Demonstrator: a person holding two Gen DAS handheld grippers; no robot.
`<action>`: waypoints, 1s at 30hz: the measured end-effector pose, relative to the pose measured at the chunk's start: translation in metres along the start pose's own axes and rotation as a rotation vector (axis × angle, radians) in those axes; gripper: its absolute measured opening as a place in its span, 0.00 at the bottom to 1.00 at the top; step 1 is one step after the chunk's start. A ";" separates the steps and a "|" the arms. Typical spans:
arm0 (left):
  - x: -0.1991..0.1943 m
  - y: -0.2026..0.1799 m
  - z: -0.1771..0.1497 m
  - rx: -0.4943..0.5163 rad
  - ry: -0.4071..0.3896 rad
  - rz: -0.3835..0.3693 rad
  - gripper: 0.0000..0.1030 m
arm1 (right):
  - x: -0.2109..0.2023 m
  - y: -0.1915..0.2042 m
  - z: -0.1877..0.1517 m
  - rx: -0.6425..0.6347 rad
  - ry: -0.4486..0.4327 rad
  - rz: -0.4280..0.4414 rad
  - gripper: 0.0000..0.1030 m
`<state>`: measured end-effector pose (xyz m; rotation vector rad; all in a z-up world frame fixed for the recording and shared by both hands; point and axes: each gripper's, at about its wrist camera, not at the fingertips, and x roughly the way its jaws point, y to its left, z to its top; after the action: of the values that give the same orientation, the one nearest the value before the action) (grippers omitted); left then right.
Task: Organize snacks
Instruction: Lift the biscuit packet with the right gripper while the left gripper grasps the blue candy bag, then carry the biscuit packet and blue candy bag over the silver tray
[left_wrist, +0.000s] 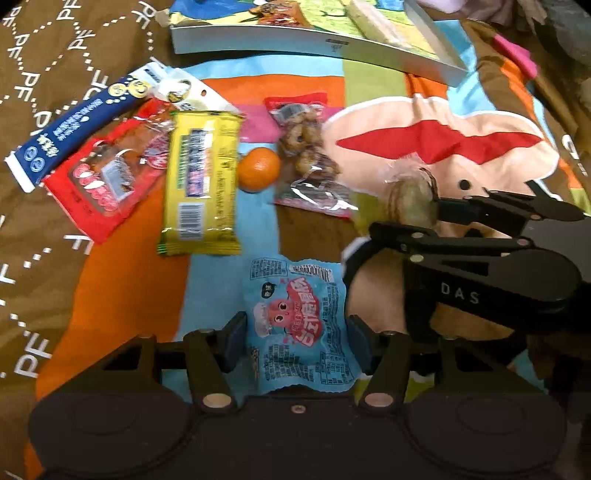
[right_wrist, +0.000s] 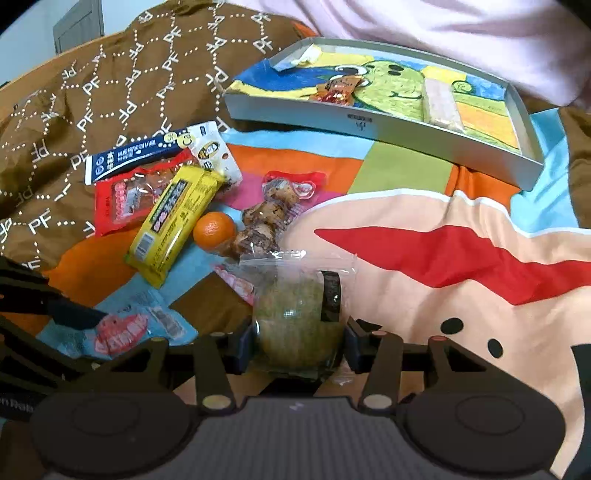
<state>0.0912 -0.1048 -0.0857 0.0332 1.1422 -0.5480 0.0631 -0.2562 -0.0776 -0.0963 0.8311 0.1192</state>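
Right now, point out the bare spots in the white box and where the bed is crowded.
The white box has bare floor at its left end and right corner, either side of the red-orange snack and pale wafer pack. Crowded: yellow bar, orange.

So the tally: one white tray (right_wrist: 384, 127) with two snacks in it, an orange-red wrapped one (right_wrist: 338, 90) and a pale bar (right_wrist: 439, 103). Out on the blanket there's one orange (right_wrist: 214, 229), one yellow bar (right_wrist: 177, 218), one navy stick pack (right_wrist: 133, 155), one white packet (right_wrist: 212, 153), two red-edged packets (right_wrist: 125, 201) (right_wrist: 275, 214), one blue packet (left_wrist: 299, 325), and one clear-wrapped greenish cake (right_wrist: 295, 325).
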 end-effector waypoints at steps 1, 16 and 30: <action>0.000 -0.002 0.000 -0.002 -0.002 -0.012 0.57 | -0.003 -0.002 -0.001 0.010 -0.009 0.000 0.51; -0.009 -0.016 0.006 -0.053 -0.132 -0.131 0.56 | -0.030 -0.047 0.007 0.208 -0.288 -0.065 0.51; -0.023 -0.029 0.063 -0.001 -0.330 -0.157 0.56 | -0.046 -0.073 0.015 0.260 -0.496 -0.246 0.51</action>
<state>0.1260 -0.1396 -0.0315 -0.1445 0.8268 -0.6653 0.0533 -0.3298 -0.0307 0.0751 0.3295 -0.1921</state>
